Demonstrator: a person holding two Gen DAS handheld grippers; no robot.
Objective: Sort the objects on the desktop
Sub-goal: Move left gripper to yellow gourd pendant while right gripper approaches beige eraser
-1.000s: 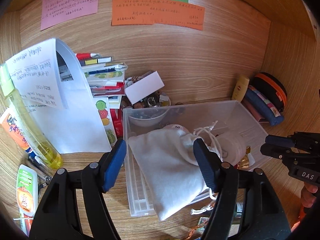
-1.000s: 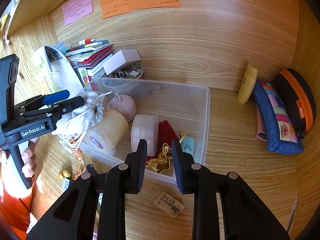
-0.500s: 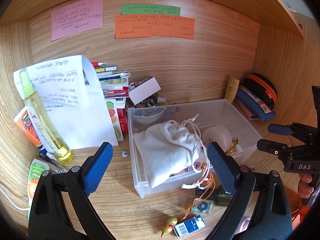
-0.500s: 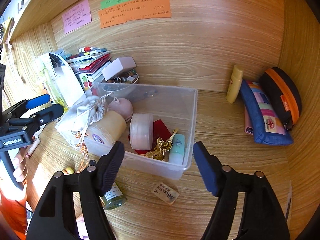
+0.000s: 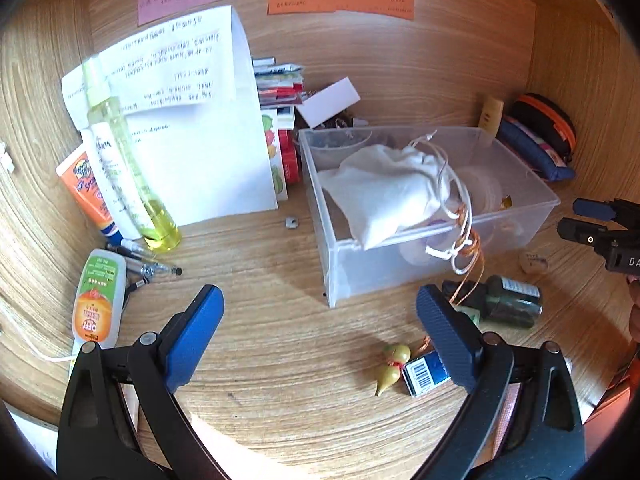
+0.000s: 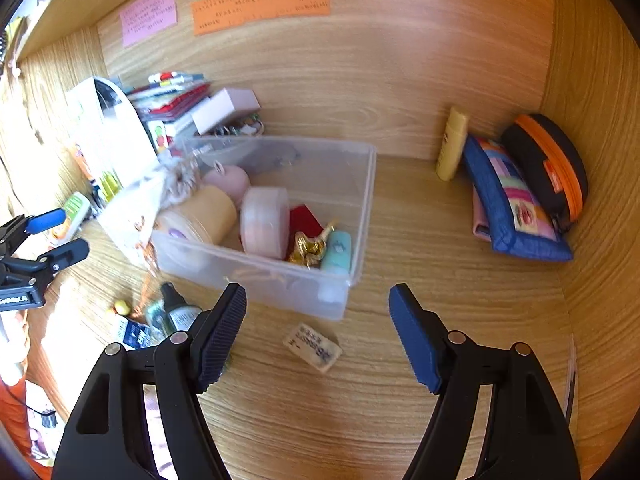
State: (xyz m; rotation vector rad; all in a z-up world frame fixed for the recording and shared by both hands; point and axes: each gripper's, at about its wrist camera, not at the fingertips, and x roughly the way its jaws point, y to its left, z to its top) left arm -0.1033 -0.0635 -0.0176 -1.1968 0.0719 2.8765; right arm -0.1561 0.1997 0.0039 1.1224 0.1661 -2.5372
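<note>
Near the middle of the desk [image 5: 280, 320], the clear bin [image 5: 520, 216] held what I had sorted: the white pouch [image 5: 380, 196] draped over its near-left rim with its cords hanging outside, and in the right view a tan roll [image 6: 200, 216], a pink case [image 6: 264, 222], a red card [image 6: 306, 220], a gold trinket [image 6: 310, 246] and a mint tube [image 6: 338, 250]. I had my left gripper [image 5: 320, 340] spread wide and holding nothing, above the desk before the bin's near-left corner. My right gripper [image 6: 318, 330] was also spread and empty, hovering over the tag [image 6: 313, 346] lying just before the bin's near wall. Near the desk's front edge lay a dark bottle [image 5: 508, 300], a blue box [image 5: 424, 372] and a yellow gourd charm [image 5: 390, 368], the last two touching. At the back right corner a yellow tube [image 6: 452, 148], a blue pouch [image 6: 516, 204] and a black case [image 6: 548, 164] leaned together. At the left edge stood a spray bottle [image 5: 124, 160] beside folded paper [image 5: 192, 128].
</note>
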